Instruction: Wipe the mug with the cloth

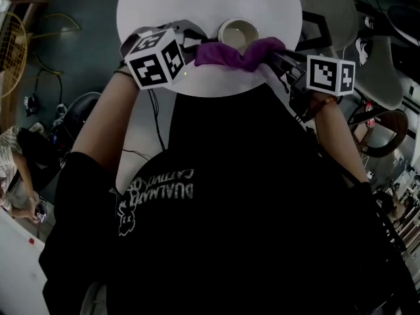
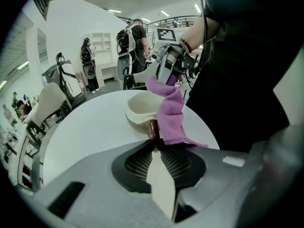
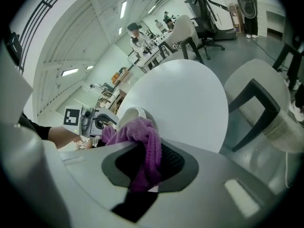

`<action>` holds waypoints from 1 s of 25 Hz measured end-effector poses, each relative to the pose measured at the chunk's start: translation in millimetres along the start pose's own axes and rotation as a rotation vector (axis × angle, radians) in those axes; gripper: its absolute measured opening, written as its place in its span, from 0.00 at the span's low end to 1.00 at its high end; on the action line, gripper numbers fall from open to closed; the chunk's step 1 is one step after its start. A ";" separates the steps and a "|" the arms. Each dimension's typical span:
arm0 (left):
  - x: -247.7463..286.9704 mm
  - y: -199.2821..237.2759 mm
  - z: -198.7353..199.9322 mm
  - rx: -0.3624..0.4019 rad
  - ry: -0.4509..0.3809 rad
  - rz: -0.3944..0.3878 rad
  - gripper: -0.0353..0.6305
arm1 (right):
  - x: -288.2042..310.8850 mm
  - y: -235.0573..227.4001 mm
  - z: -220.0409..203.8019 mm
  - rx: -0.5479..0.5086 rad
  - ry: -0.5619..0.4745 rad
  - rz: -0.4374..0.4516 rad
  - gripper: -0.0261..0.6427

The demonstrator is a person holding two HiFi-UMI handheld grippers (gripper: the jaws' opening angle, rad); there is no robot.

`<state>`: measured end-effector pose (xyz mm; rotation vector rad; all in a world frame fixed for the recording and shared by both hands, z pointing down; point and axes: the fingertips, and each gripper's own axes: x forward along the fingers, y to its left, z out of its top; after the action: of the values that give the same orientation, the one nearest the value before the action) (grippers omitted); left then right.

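A cream mug [image 1: 238, 31] stands on the round white table [image 1: 170, 5] near its front edge. My left gripper [image 2: 154, 144] is shut on the mug's brown handle [image 2: 152, 128]; the mug [image 2: 141, 109] stays upright. A purple cloth [image 1: 237, 54] lies bunched against the mug's near side and drapes over its rim [image 2: 170, 109]. My right gripper [image 3: 145, 167] is shut on the cloth [image 3: 145, 141], right beside the mug [image 3: 129, 116]. In the head view my left gripper [image 1: 195, 48] comes from the left and my right gripper [image 1: 275, 56] from the right.
A grey chair [image 3: 259, 108] stands at the table's right side. Office chairs [image 2: 50, 106] stand beyond the table's far side. Several people stand farther back in the room [image 2: 135, 46]. Cables lie on the floor at left [image 1: 49, 71].
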<state>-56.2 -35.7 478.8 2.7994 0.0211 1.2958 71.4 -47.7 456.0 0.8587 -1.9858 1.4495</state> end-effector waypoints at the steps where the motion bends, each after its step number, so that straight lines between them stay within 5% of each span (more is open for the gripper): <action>1: 0.1 -0.1 0.3 0.002 0.000 -0.001 0.14 | -0.1 -1.5 1.8 0.003 -0.005 -0.006 0.15; 16: 6.3 -2.3 3.9 0.017 0.008 -0.017 0.14 | 5.1 -22.2 33.2 0.055 -0.128 -0.065 0.15; 25: 2.8 -1.0 4.3 -0.017 0.029 -0.020 0.14 | 14.7 -19.3 58.0 -0.034 -0.141 -0.058 0.15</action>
<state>-51.1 -34.8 478.2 2.7587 0.0388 1.3257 73.4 -110.2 462.3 1.0203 -2.0637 1.3515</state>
